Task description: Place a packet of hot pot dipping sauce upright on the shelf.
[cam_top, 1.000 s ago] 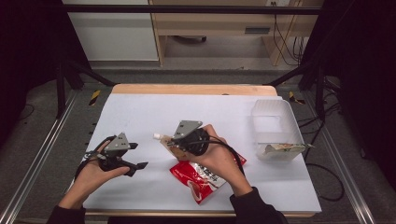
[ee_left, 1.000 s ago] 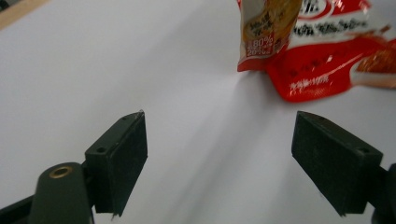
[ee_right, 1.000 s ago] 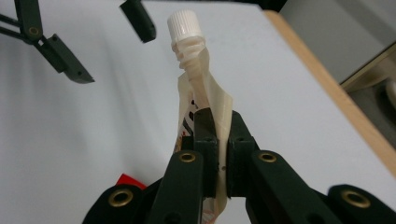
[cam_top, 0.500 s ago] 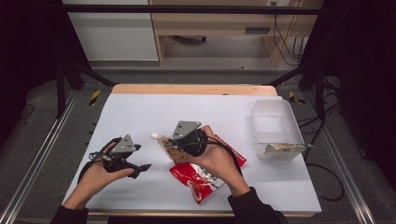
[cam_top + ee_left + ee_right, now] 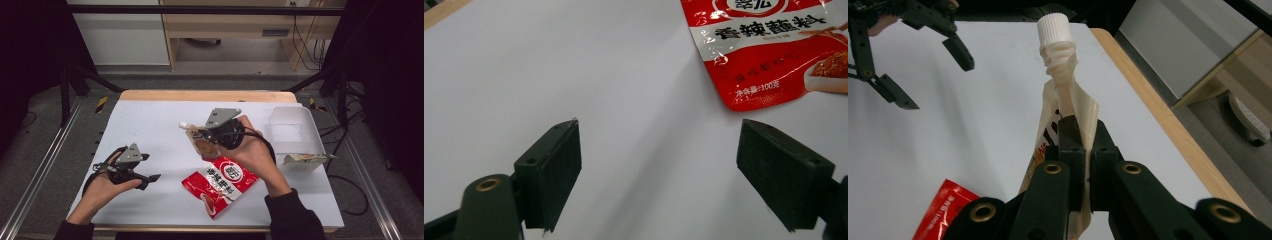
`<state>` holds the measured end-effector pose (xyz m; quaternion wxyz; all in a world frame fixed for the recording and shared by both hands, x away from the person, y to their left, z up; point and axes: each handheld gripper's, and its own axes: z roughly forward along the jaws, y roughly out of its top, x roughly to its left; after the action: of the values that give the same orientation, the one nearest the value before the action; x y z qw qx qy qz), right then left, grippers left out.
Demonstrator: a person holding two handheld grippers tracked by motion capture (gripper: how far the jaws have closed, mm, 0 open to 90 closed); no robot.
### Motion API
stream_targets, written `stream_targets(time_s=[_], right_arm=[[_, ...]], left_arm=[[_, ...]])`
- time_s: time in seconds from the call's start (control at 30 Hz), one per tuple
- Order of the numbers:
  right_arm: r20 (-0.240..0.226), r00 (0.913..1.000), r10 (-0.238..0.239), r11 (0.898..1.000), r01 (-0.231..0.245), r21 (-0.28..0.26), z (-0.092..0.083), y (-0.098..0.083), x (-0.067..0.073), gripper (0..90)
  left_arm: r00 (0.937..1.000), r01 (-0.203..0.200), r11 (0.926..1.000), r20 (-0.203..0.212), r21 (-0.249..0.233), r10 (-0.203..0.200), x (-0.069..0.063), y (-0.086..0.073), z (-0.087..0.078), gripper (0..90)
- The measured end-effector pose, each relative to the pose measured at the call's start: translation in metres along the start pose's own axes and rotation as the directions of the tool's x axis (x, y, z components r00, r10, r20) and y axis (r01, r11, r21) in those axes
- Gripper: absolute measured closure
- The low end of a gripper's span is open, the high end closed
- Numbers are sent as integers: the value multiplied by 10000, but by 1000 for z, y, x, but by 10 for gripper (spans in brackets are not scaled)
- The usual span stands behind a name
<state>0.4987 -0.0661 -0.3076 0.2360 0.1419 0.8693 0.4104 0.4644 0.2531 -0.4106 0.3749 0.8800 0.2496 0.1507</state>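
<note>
Black right gripper (image 5: 1082,150) clamps the spouted pouch (image 5: 1065,107); left gripper (image 5: 659,175) gapes, unladen.

glossy red plastic packet (image 5: 220,185), translucent plastic spout pouch (image 5: 1063,120) with ribbed cap, matt white tabletop (image 5: 150,125)

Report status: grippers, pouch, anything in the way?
Right gripper shut on spout pouch. Left gripper open, holding nothing. Red packet flat on table. Nothing in the way.
</note>
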Motion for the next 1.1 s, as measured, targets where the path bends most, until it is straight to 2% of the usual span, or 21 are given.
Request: stream_targets(time_s=[0.23, 0.57, 0.9, 1.1], right_arm=[[425, 9988, 233, 9994, -243, 230, -32, 1, -33, 886], [641, 9967, 496, 9983, -515, 285, -73, -3, -69, 886], [718, 9919, 1045, 9942, -1060, 173, -104, -26, -106, 885], [855, 9906, 1066, 9940, -1082, 145, -122, -41, -120, 885]], left_arm=[[9998, 192, 9997, -49, -182, -193, 4, -3, -5, 178], [9990, 386, 9989, -232, -253, -392, 7, -9, -10, 177], [9967, 523, 9978, -596, -402, -546, 6, -24, -17, 176], [9947, 644, 9961, -768, -597, -689, 5, -33, -23, 173]])
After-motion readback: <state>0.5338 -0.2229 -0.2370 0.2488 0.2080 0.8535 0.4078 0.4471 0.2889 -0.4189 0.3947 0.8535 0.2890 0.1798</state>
